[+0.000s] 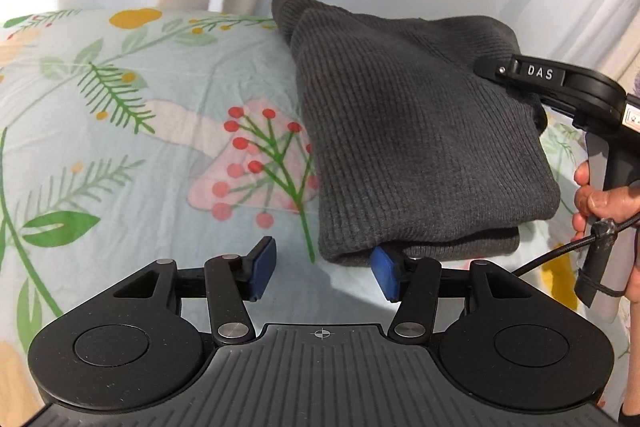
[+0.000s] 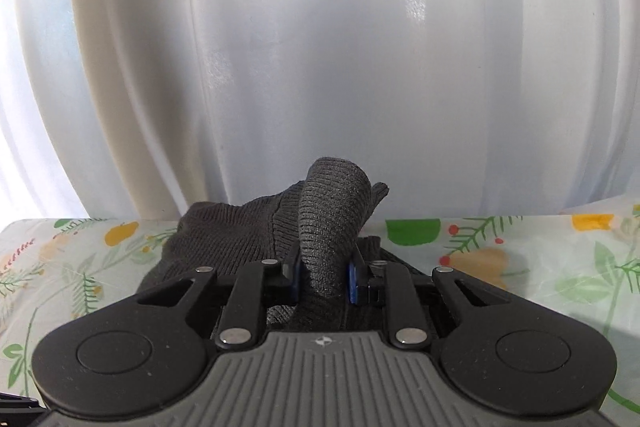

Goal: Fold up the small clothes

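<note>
Nearest, the left tool (image 1: 324,273) is spread wide, one pad tucked under the near edge of the grey knit garment (image 1: 416,131), already folded double on the floral bed (image 1: 120,147). Farther along, toward the bed's far edge, the right tool (image 2: 324,279) pinches a raised fold; I judge a last fold or some smoothing remains.

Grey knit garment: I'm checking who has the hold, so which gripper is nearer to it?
Right. The right gripper is shut on a fold of the grey knit garment; the left gripper is open at its near edge, one pad tucked under.

right gripper (image 1: 486,69) – tips hidden behind knit garment (image 1: 420,131); hand (image 1: 600,203) – cut off at frame edge
</note>
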Tool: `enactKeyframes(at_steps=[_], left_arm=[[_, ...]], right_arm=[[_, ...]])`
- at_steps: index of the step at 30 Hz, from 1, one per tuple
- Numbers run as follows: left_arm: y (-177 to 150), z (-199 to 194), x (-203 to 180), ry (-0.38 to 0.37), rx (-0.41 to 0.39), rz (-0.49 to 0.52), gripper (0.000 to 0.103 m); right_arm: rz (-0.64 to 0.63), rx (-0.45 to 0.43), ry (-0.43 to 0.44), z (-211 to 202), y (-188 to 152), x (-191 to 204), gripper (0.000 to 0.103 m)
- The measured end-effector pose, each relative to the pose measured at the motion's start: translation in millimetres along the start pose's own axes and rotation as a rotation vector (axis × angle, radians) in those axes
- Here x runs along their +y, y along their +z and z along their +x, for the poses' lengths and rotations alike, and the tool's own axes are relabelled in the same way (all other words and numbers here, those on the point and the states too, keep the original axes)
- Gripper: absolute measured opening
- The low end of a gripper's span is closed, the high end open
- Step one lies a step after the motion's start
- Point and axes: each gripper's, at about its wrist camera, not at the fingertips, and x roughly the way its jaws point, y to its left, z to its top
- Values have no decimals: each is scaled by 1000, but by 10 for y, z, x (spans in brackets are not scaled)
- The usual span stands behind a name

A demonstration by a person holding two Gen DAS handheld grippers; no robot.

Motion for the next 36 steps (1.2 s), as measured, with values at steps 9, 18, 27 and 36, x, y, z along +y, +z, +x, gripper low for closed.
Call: enactKeyframes(at_steps=[9,18,27,36], left_arm=[[12,8,5,6,5,-9,57],[22,11,30,-6,4,-22,57],[19,13,17,1,3,-20,58],[63,-87,132,31,-20,-46,58]], right_arm=[[-14,60,-107,139,-246,-150,26],[316,66,144,-662,-591,-587,61],[503,188,298,-684,-950,-644,46],[655,152,461,-664,-922,-683,14]])
